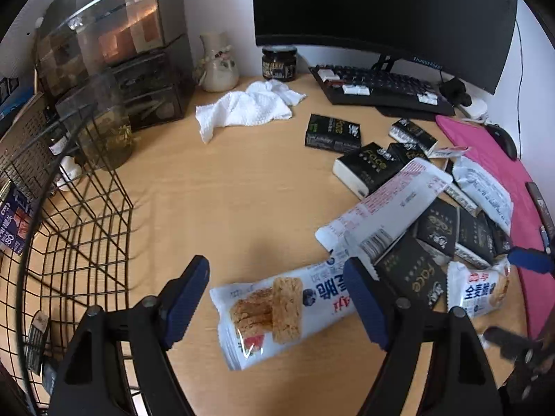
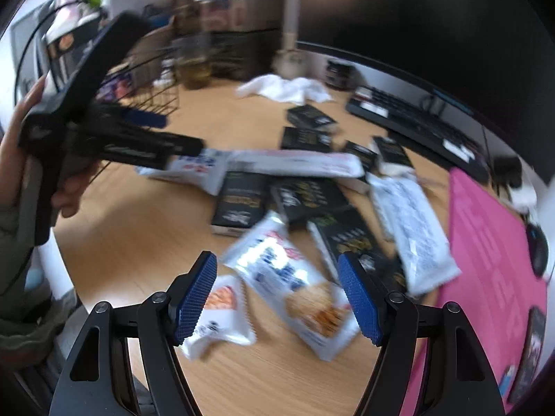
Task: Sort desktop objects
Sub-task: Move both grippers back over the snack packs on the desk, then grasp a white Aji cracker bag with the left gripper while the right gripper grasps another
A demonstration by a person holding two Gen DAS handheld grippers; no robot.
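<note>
Left claw [image 1: 277,305] apart over snack pack [image 1: 274,312]; right claw [image 2: 277,298] apart, empty. Black boxes [image 1: 367,170], cloth [image 1: 249,107], basket [image 1: 79,228] around.

A home office is suggested by a wooden desk [image 1: 242,180] on which a curved monitor [image 1: 381,10], keyboard [image 1: 378,85] and mouse [image 1: 504,140] are set.

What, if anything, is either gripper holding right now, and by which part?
Nothing is held. The left gripper hangs open above a snack bar packet, pads clear of it. The right gripper is open over another packet.
</note>
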